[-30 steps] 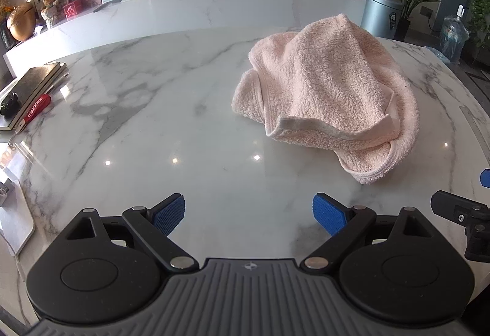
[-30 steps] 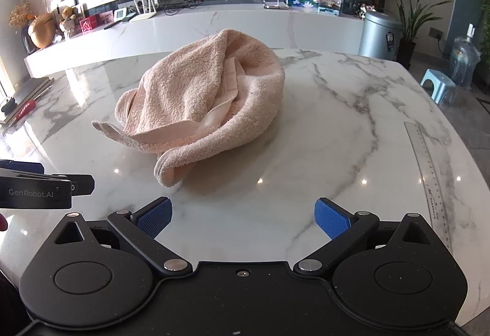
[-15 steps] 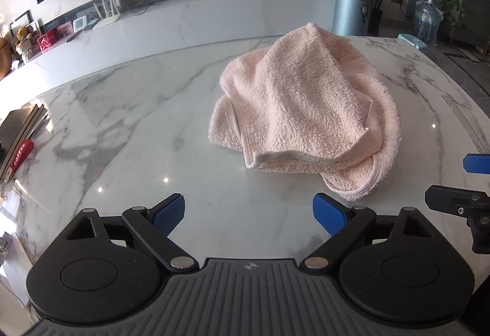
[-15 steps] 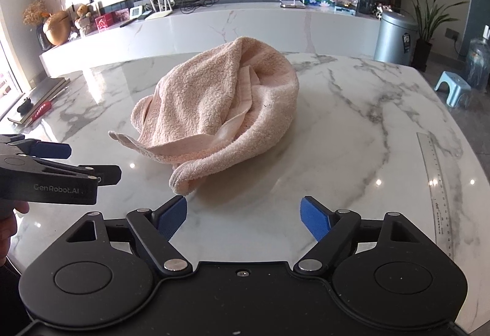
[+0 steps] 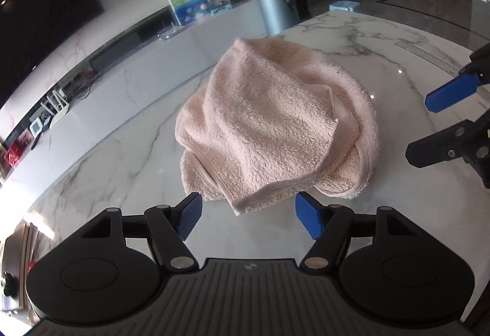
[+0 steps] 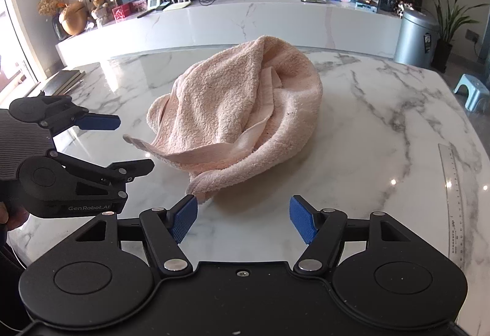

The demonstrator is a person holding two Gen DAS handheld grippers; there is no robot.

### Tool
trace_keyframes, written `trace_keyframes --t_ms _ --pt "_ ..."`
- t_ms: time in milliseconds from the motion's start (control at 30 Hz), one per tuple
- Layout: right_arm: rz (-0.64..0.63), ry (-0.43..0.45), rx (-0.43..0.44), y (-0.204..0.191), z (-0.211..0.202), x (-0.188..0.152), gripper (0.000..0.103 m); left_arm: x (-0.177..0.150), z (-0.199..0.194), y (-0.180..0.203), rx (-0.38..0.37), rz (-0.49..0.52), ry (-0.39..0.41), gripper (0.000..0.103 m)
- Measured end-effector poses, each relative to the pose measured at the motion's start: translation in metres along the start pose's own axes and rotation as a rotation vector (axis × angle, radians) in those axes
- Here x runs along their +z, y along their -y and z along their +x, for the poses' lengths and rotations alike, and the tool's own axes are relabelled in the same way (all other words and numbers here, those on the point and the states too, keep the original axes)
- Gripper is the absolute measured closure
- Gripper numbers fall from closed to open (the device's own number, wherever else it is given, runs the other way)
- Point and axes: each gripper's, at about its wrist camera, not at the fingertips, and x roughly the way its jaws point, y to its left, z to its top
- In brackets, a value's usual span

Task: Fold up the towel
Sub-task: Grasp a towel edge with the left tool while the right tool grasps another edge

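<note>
Towel (image 5: pixel 269 128), pink terry, crumpled heap on marble table (image 5: pixel 122 183), just ahead of both jaw pairs. Left gripper (image 5: pixel 248 213) and right gripper (image 6: pixel 242 216) spread wide, empty. Soft, light, floppy; likely pinch hemmed corner nearest jaws.

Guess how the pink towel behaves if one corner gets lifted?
The pink terry towel lies crumpled in soft folds, so it would likely drape limply. Its thick pile probably grips well, but on the glossy marble table it may slide when pushed.
</note>
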Motion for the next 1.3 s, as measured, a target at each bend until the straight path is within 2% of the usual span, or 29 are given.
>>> trace_keyframes --t_ms 67,200,233,500,633,800,1000,1067,1167,1300 --pt "0.006 -0.009 0.009 -0.001 0.003 0.002 0.041 0.002 0.005 0.005 -0.003 0.061 0.001 0.046" --pt "0.012 -0.017 0.018 -0.005 0.007 0.004 0.041 0.005 0.016 0.014 -0.025 0.135 -0.01 0.066" --pt "0.014 -0.018 0.02 -0.007 0.008 0.004 0.041 0.005 0.018 0.015 -0.032 0.139 -0.016 0.071" --pt "0.027 -0.033 0.039 -0.016 0.015 0.009 0.044 0.005 0.029 0.013 -0.07 0.116 -0.028 0.092" --pt "0.03 -0.042 0.049 -0.016 0.022 0.014 0.044 0.005 0.027 0.006 -0.095 0.093 -0.036 0.097" --pt "0.061 -0.057 0.064 -0.018 0.028 0.015 0.048 0.005 0.019 -0.006 -0.099 0.068 -0.037 0.098" --pt "0.08 -0.078 0.05 -0.022 0.037 0.014 0.068 0.009 0.008 -0.022 -0.087 0.033 -0.029 0.098" --pt "0.075 -0.081 0.037 -0.019 0.036 0.014 0.09 0.01 0.006 -0.027 -0.079 0.027 -0.028 0.098" --pt "0.067 -0.084 0.018 -0.016 0.034 0.013 0.096 0.012 0.004 -0.033 -0.061 0.025 -0.027 0.097" --pt "0.056 -0.089 -0.009 -0.012 0.032 0.012 0.097 0.014 0.0 -0.047 -0.027 0.0 -0.03 0.097"
